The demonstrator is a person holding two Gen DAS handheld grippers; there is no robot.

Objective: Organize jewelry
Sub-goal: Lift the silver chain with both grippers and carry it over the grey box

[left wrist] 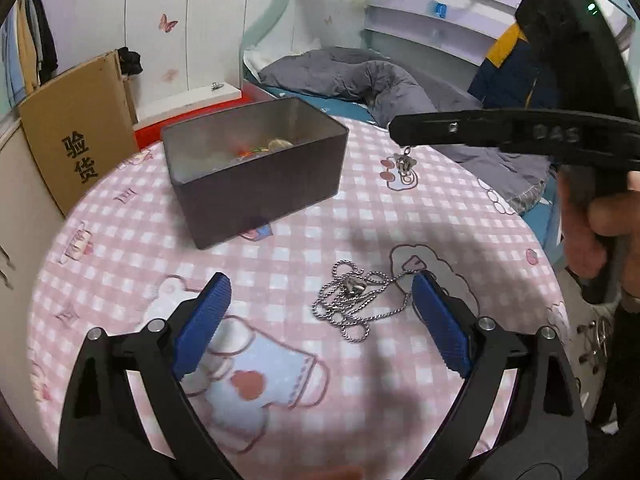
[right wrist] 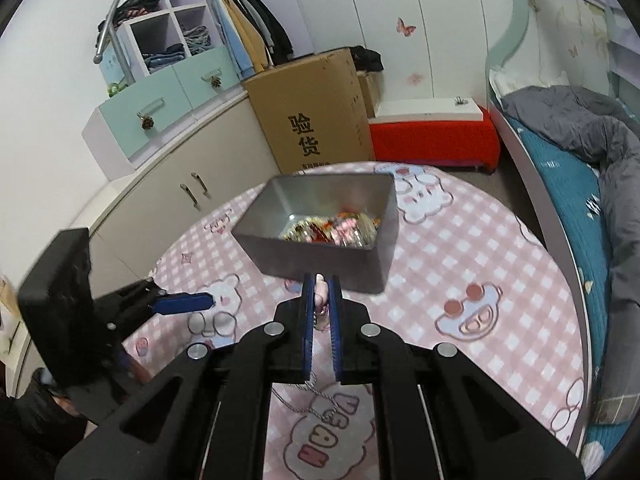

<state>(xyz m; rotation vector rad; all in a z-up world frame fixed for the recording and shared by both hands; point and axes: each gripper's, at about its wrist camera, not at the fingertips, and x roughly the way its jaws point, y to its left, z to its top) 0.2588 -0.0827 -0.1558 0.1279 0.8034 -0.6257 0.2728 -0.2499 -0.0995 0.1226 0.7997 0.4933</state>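
1. The right gripper (right wrist: 322,280), jaws pressed together, pinches a small pendant (left wrist: 405,162) above the checked tablecloth (left wrist: 280,240).
2. Just ahead of it sits the metal box (right wrist: 320,216) holding trinkets.
3. The left gripper (left wrist: 320,292) hangs spread wide around a silver chain necklace (left wrist: 352,304).

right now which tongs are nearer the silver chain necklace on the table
Left. The left tongs hang open around the silver chain necklace; the right tongs are farther back, raised, shut on a small pendant.
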